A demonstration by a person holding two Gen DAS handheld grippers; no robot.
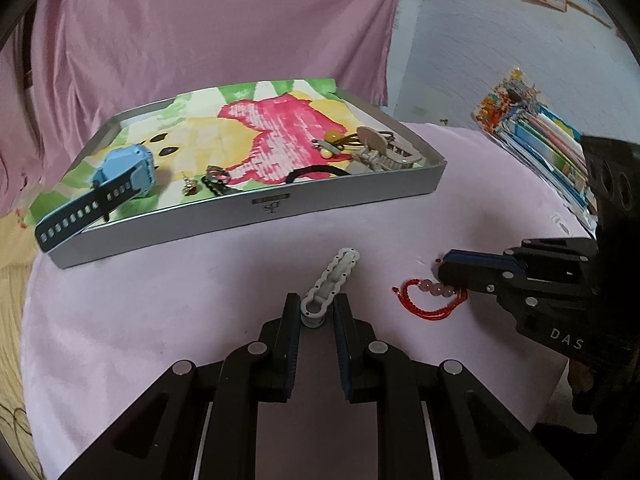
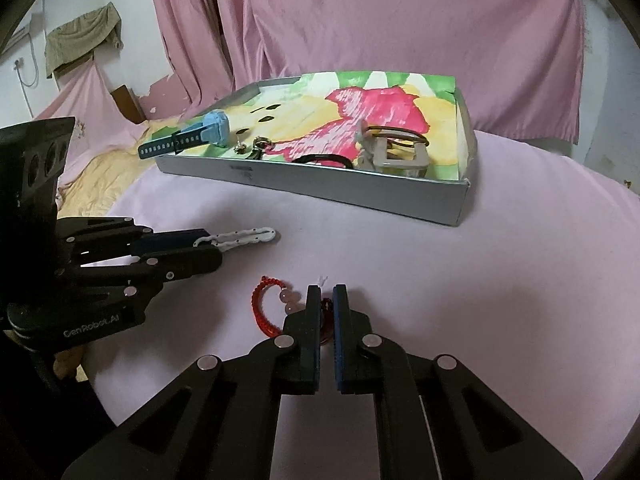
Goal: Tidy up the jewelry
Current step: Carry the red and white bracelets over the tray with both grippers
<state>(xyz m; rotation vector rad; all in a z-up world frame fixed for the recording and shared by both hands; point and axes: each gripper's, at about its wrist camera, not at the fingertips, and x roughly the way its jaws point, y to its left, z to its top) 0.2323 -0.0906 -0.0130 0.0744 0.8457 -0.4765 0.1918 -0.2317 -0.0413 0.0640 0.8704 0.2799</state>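
A: Left wrist view first. Left gripper (image 1: 316, 312) clamped on the near end of a white clip (image 1: 333, 286); far end of clip out on the pink cloth (image 1: 160, 300), short of the tray (image 1: 248, 208). Right gripper (image 1: 450, 276) low at the bracelet (image 1: 434, 298); red cord and pink beads just under its tip.

B: Tray contents? Blue watch (image 1: 120, 172) at the left with strap over the rim; black hair tie (image 1: 316, 172) and beige claw clip (image 1: 384, 152) to the right.

A: Right wrist view next. Fingers (image 2: 312, 320) nearly shut, red cord pinched between; beads (image 2: 290, 300) outside, left of them, loop flat on the cloth.

B: Risks? Thin grip on cord only; could slip out on the lift, or the loose loop could drag and snag the tray wall. Clip held by one end; could pivot or drop short of the tray.
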